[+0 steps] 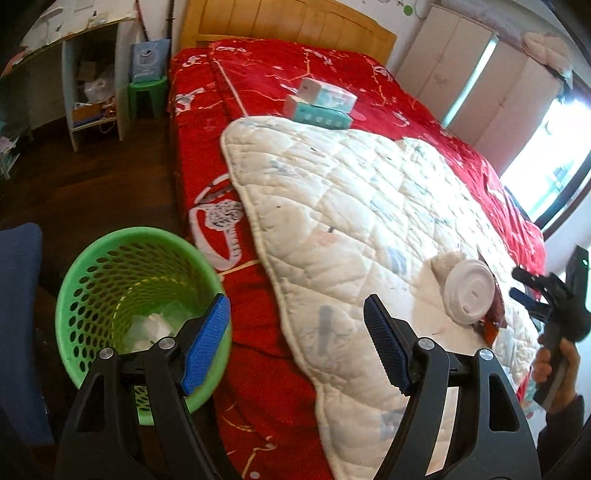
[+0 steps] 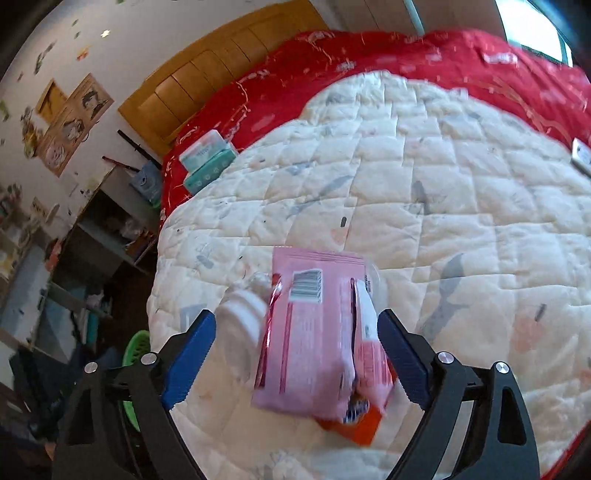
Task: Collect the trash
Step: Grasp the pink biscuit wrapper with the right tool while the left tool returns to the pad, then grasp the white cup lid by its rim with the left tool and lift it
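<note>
A dark wooden floor (image 1: 92,177) runs along the left side of a bed (image 1: 288,26) with a honey-coloured slatted wooden headboard. A white shelf unit (image 1: 92,81) stuffed with clutter and a small green plastic stool (image 1: 146,98) stand against the wall. On the floor, touching the bed's side, is a round green plastic mesh wastebasket (image 1: 110,295), upright, with crumpled white paper (image 1: 153,325) at its bottom. The bed wears a glossy red patterned cover (image 1: 258,74), and over that lies a cream quilted blanket (image 1: 351,203), stitched in squares and puffy. Two teal and white tissue boxes (image 1: 321,107) are stacked near the headboard.

The left gripper (image 1: 297,343) hovers between basket and blanket, its ribbed blue jaws spread wide and empty. Farther right on the blanket, a white plastic cup lid (image 1: 469,291) leans against a roll of white tissue (image 1: 447,264), partly covering a dark snack wrapper (image 1: 496,314).

The right gripper (image 2: 297,358), held in a hand (image 1: 554,362), hangs over a flat pink foil snack packet (image 2: 314,332) lying on the blanket, long axis pointing away toward the headboard, barcode up. The jaws stand released on either side of it, not pressing. An orange wrapper (image 2: 354,424) peeks from beneath.
</note>
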Available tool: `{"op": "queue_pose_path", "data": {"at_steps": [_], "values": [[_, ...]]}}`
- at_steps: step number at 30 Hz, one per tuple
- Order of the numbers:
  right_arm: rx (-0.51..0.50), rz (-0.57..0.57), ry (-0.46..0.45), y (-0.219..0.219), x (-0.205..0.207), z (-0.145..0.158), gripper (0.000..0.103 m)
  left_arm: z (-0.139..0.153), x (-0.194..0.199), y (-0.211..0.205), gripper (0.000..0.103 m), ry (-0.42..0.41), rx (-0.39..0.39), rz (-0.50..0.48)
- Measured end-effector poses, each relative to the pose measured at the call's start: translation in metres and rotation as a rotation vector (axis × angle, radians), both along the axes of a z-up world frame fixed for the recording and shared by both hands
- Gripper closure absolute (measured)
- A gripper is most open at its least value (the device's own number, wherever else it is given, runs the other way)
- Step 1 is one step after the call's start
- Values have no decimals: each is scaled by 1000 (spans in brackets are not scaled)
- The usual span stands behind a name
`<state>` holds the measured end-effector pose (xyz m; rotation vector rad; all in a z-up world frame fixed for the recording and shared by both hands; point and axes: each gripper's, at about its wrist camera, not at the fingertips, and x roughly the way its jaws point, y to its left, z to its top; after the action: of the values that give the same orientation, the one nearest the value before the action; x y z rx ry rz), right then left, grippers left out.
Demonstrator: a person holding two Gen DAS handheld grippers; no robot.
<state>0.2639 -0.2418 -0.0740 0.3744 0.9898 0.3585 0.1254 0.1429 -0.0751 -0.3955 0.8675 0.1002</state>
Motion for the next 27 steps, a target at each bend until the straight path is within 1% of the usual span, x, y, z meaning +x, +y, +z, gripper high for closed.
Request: {"op": "queue_pose_path", "data": {"at_steps": [2, 7, 10, 12, 14, 17, 21, 24, 27], "values": [[-5, 11, 33, 2, 12, -9, 17, -1, 5, -5, 29, 4, -1, -11], [-48, 0, 72, 8, 26, -23, 17, -2, 16, -22, 29, 10, -2, -50], [-28, 10, 101, 6, 35, -32, 17, -2, 23, -33, 29, 12, -3, -76], [-29, 12, 108, 5, 37, -33, 20, -2, 28, -43, 29, 9, -3, -99], [-30, 24, 117, 6, 38, -35, 32, -2, 33, -50, 29, 10, -3, -117], [-29, 33, 121, 5, 37, -35, 37, -4, 43, -66, 29, 12, -11, -156], [-39, 28, 99, 1, 32, -31, 42, -9, 56, -89, 29, 21, -14, -218], [-53, 23, 70, -5, 26, -25, 45, -15, 66, -107, 29, 23, -32, -269], [-31, 11, 50, -14, 21, -19, 46, -20, 75, -123, 29, 26, -39, -310]]}}
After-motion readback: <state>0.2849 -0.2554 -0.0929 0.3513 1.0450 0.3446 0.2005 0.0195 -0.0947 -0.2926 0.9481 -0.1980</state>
